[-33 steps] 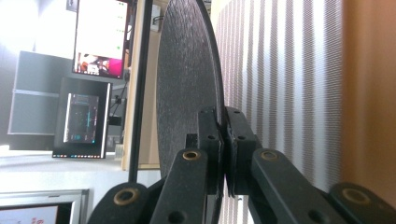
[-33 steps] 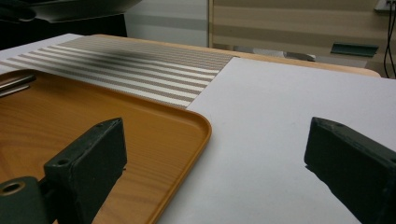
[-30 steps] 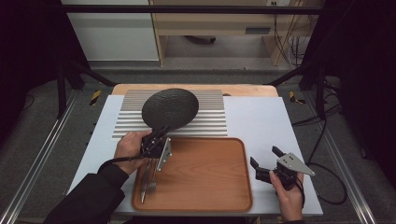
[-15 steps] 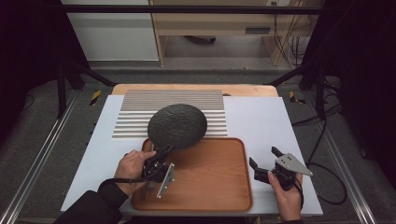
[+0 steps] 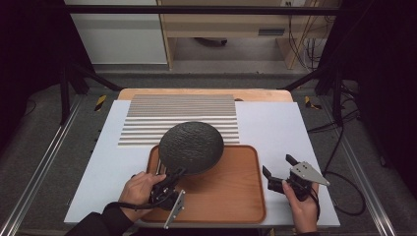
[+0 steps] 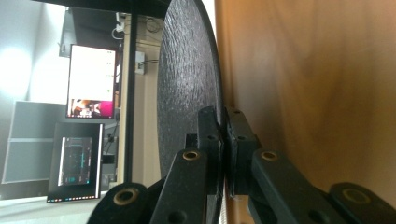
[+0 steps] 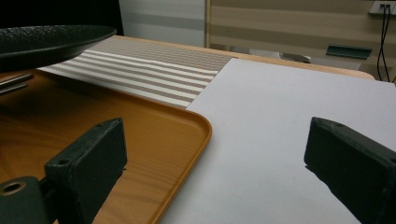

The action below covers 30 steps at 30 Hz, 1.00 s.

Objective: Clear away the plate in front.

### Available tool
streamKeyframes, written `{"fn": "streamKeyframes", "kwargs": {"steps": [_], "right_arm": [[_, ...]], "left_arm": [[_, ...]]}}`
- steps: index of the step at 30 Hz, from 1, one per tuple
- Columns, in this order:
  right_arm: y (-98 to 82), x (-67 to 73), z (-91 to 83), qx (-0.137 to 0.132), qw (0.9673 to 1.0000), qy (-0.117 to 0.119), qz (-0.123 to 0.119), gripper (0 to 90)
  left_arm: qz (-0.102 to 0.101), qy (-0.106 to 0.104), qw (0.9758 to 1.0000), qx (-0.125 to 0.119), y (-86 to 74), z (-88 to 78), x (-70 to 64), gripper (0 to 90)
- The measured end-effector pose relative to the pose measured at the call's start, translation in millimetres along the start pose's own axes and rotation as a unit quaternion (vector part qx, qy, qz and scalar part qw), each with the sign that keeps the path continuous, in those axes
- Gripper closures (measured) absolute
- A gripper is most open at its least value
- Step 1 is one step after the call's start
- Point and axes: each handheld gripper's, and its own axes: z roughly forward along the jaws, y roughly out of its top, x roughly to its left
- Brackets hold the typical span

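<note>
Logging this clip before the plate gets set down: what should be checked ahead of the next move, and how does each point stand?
1. Left gripper shut on the plate rim: ok.
2. Plate over the tray: partly, far edge overhangs the striped mat: not ok.
3. Tray surface under the plate bare: ok.
4. Right gripper open and off the tray, beside it: ok.
5. Plate underside off the tray: cannot tell.

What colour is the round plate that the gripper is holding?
The plate is black, with a rough, bumpy surface. It shows best in the high view.
</note>
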Motion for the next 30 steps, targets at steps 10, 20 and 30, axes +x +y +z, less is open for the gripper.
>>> {"fn": "streamKeyframes", "kwargs": {"steps": [10,20,30], "right_arm": [[-0.2,0.4,0.2,0.001,1.0,0.001,0.0,5.8],[-0.3,1.4,0.6,0.001,1.0,0.004,-0.001,5.7],[-0.5,0.9,0.9,0.001,1.0,0.004,0.0,5.8]], "left_arm": [[-0.022,-0.003,0.9997,-0.014,9.8,-5.5,-10.6,86.4],[-0.023,0.0,0.9997,-0.012,14.3,-10.9,-21.9,86.5],[-0.028,0.0,0.9994,-0.019,18.4,-14.1,-25.6,86.4]]}}
